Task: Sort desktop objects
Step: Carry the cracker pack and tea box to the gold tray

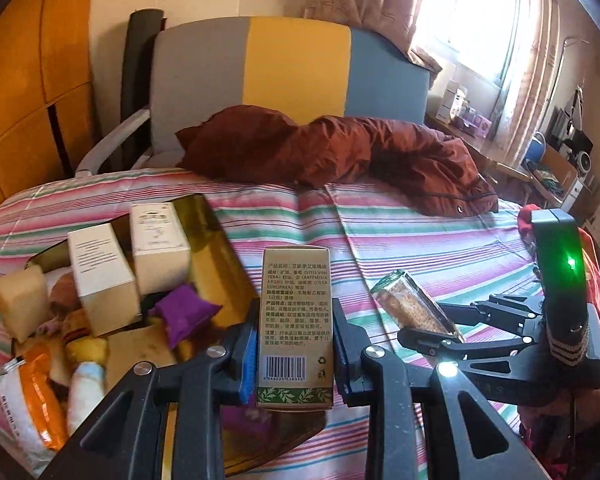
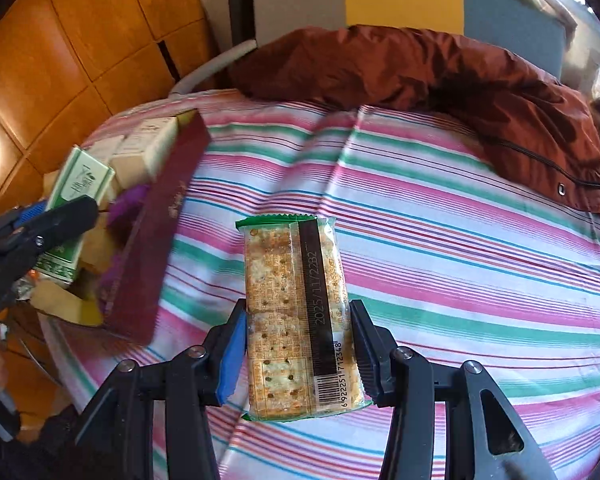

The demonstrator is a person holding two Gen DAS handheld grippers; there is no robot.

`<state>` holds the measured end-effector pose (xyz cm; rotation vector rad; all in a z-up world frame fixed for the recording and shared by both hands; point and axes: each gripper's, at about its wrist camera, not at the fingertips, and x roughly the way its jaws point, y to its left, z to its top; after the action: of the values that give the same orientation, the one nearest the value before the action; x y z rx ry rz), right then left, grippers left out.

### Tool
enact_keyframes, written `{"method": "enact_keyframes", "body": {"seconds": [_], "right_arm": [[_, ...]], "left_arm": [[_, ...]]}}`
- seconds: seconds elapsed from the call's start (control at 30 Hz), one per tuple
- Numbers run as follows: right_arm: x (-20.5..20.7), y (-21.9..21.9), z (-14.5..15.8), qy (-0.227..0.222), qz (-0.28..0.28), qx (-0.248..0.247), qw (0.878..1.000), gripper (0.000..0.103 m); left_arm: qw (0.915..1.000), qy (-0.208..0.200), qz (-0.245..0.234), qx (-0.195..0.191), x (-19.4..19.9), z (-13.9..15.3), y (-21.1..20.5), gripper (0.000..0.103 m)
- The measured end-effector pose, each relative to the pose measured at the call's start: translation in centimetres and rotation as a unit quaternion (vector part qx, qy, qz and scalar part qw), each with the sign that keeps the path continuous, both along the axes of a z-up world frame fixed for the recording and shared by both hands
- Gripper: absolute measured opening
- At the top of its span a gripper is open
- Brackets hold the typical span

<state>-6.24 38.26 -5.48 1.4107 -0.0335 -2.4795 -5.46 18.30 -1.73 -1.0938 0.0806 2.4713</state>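
You're working in a lived-in home bedroom.
You face a striped bedsheet (image 1: 380, 220), a padded headboard (image 1: 296, 68), curtained window (image 1: 472, 16) and wooden wardrobe panels (image 1: 24, 80).

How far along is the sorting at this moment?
Nothing yet lies sorted on the striped bedspread. In hand: the left gripper clamps a green-trimmed box, the right gripper a cracker packet. Left: the white boxes, purple pouch and other clutter in the open gift box.

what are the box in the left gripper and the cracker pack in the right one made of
Box: looks like matte printed cardboard, with crisp folded edges and flat panels. Cracker pack: seemingly thin glossy plastic film, clear enough to show the crackers, with a serrated sealed end.
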Motion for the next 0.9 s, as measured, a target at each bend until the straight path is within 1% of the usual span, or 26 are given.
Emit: {"method": "enact_keyframes", "body": {"seconds": [0.13,0.53,0.9], "right_arm": [[0.3,-2.1,0.5,0.005,0.011,-0.014,1.0,0.049],[1.2,-8.1,2.3,0.025,0.047,-0.037,0.998,0.049],[2.5,-11.9,2.4,0.021,0.068,-0.062,0.996,0.049]], "left_arm": [[0.9999,0.004,0.016,0.003,0.4,0.1,-2.0,0.03],[0.9976,-0.003,0.065,0.022,0.8,-0.3,-8.1,0.03],[0.9939,-0.017,0.102,0.038,2.0,-1.3,-12.9,0.03]]}}
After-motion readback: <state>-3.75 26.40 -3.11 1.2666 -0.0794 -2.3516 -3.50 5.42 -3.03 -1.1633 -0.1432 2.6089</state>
